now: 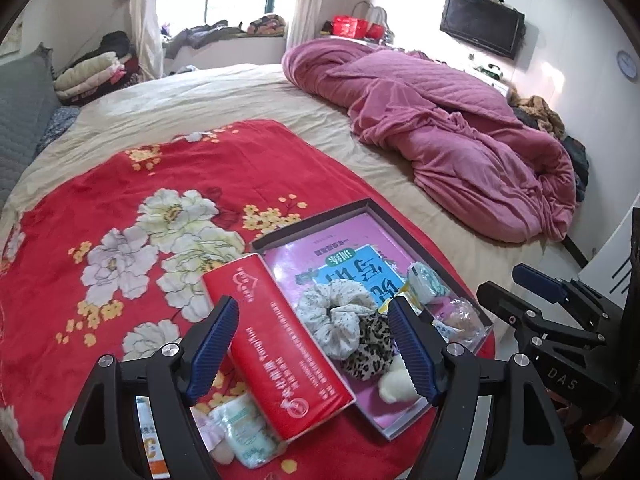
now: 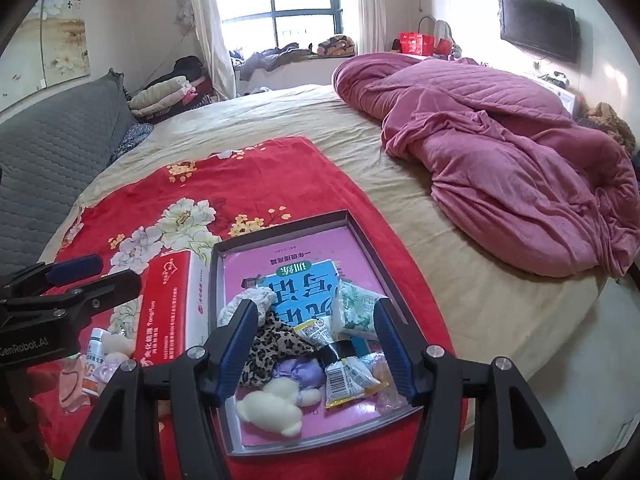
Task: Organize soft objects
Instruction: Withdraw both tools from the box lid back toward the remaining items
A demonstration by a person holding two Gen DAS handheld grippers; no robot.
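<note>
Two pairs of tongs hang over a bed, both spread and pinching nothing. The left gripper (image 1: 314, 350) has ribbed blue pads on black arms, one pad over the red tissue pack (image 1: 280, 344) and the other above the shallow grey tray (image 1: 316, 222). The right gripper (image 2: 314, 350) stands with its jaws apart over that tray (image 2: 280, 226), nothing pressed between them.

The soft things lie mostly inside the tray, which is a flat rectangular box lined with a pink booklet (image 2: 288, 248). There is a leopard-print scrunchie (image 2: 268, 350), a pale floral scrunchie (image 1: 334, 314) crumpled beside it, a cream plush toy (image 2: 270, 408) with rounded limbs, a lilac fabric puff (image 2: 298, 372), and several crinkly plastic sachets (image 2: 346, 380) along the right side.

The tissue pack, a smooth long block, lies just beside the tray's left wall. Nearer the camera, outside the tray, sit a soft mint-and-white packet (image 1: 246, 432) and a small white and orange bottle (image 2: 93, 364).

All this rests on a fleecy red blanket (image 1: 100, 208) printed with large pale flowers, spread over a beige sheet (image 1: 248, 92). A quilted magenta duvet (image 1: 460, 128) is bundled well apart on the far right.
</note>
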